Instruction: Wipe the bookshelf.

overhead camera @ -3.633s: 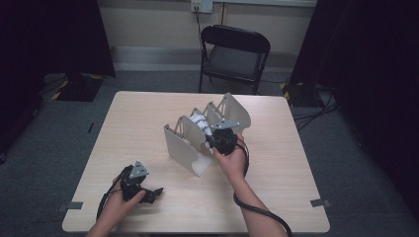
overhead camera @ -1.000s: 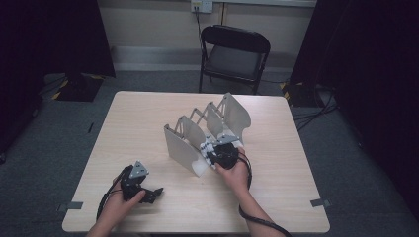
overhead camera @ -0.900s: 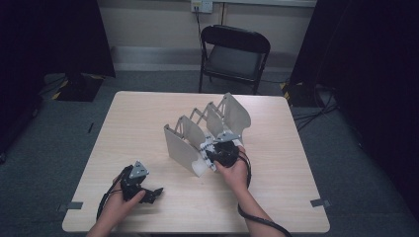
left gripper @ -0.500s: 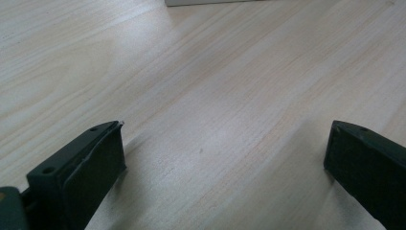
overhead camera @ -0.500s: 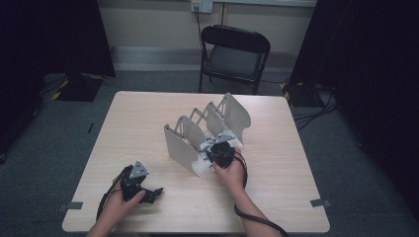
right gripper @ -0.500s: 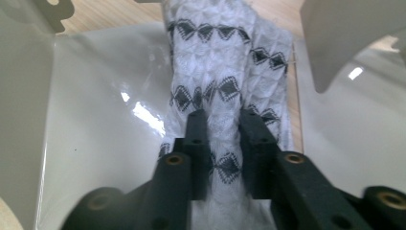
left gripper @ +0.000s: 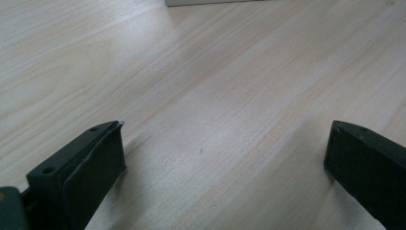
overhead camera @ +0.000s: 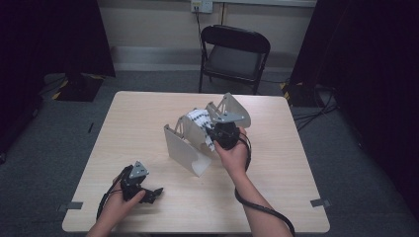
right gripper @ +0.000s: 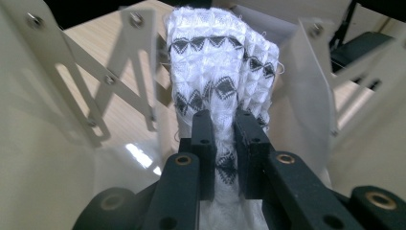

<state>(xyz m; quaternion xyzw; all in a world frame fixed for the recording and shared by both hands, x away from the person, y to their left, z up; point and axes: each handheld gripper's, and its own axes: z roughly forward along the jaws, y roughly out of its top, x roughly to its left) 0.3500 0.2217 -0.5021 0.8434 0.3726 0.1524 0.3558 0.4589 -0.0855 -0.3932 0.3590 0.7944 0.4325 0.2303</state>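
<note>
Fingers [right gripper: 205,143] clamped on patterned cloth [right gripper: 222,67]

Looks like a lab recording bay: bare wood surface [overhead camera: 148,123] mid-frame, black curtains [overhead camera: 365,74] at both sides, grey carpet, folding chair [overhead camera: 234,54] and wall outlet [overhead camera: 201,5] up top.

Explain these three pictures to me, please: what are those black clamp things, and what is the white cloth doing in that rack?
A person sits at a pale wooden table, holding a black two-jaw hand gripper in each hand. One picture looks down from above; the other two come from small cameras riding on each gripper, looking along its jaws. The right gripper is pinched shut on a white knitted cloth with black zigzag bands, which sits between the plates of a white folding accordion-style rack. Its jaws have just been closing onto the cloth. The left gripper rests low near the table's front edge, jaws wide open with nothing between them.
</note>
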